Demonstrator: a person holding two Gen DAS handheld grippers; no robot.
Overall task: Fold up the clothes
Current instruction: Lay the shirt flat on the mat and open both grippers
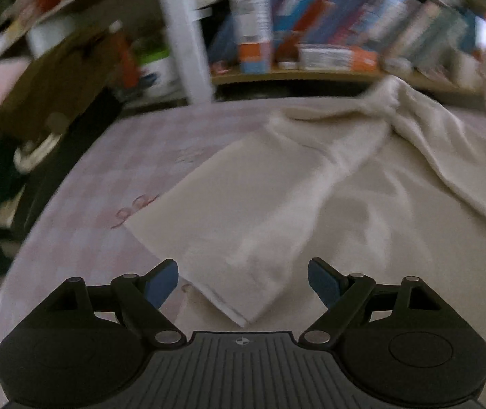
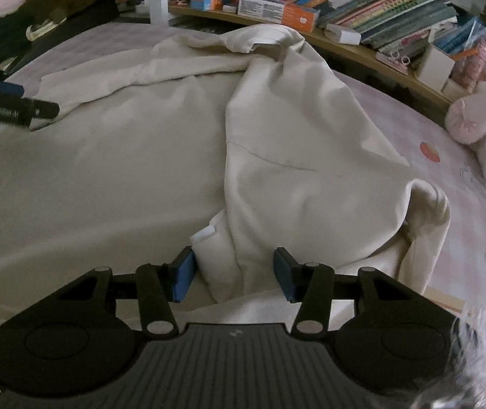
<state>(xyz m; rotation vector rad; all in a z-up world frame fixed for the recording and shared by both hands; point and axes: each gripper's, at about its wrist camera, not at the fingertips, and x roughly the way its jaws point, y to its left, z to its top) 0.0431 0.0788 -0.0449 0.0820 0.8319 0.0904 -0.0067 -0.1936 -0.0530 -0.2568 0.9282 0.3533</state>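
A cream garment (image 1: 277, 187) lies spread on a pink checked bed sheet (image 1: 82, 231). In the left wrist view, one of its hemmed corners (image 1: 243, 306) points toward me between the fingers of my left gripper (image 1: 243, 283). That gripper is open wide just above it, with its blue pads clear of the cloth. In the right wrist view the garment (image 2: 123, 170) has its right side folded over the middle (image 2: 294, 153), with a white tag (image 2: 203, 233) showing. My right gripper (image 2: 234, 272) is half open astride a ridge of this fold, and the pads do not press it.
A shelf of books and boxes (image 2: 345, 3) runs along the far side of the bed, beside a white post (image 1: 185, 34). A pink plush toy (image 2: 481, 126) lies on the sheet at the right. A dark bag and clutter (image 1: 38, 109) sit off the bed's left edge.
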